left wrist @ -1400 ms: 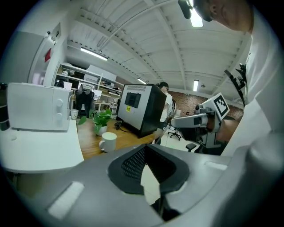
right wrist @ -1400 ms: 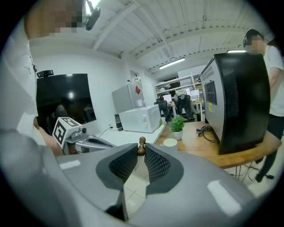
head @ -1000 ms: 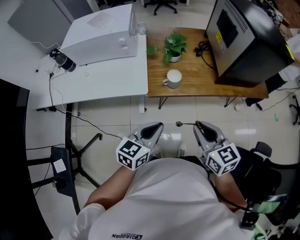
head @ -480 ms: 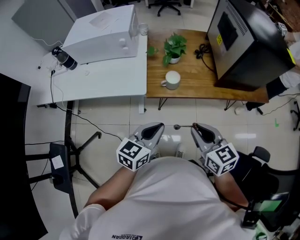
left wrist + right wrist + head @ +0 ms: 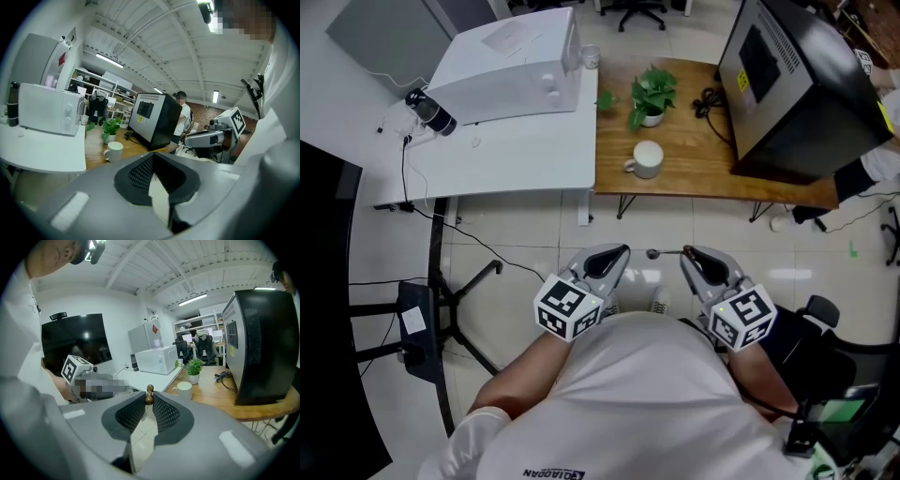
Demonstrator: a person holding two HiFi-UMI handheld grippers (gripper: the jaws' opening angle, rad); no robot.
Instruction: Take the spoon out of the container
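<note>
One spoon (image 5: 662,253) in right tongs (image 5: 149,401), head view shows its bowl

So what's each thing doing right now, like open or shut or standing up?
right gripper: shut on the spoon's handle.
spoon: out of the mug, held in the air.
left gripper: shut, empty.
mug: upright on the wooden table, no spoon in it.
microwave: door shut.

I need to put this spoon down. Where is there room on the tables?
The white table is bare in front of the microwave. The wooden table has room between the mug and the black appliance; it is crowded by the plant and cable.
</note>
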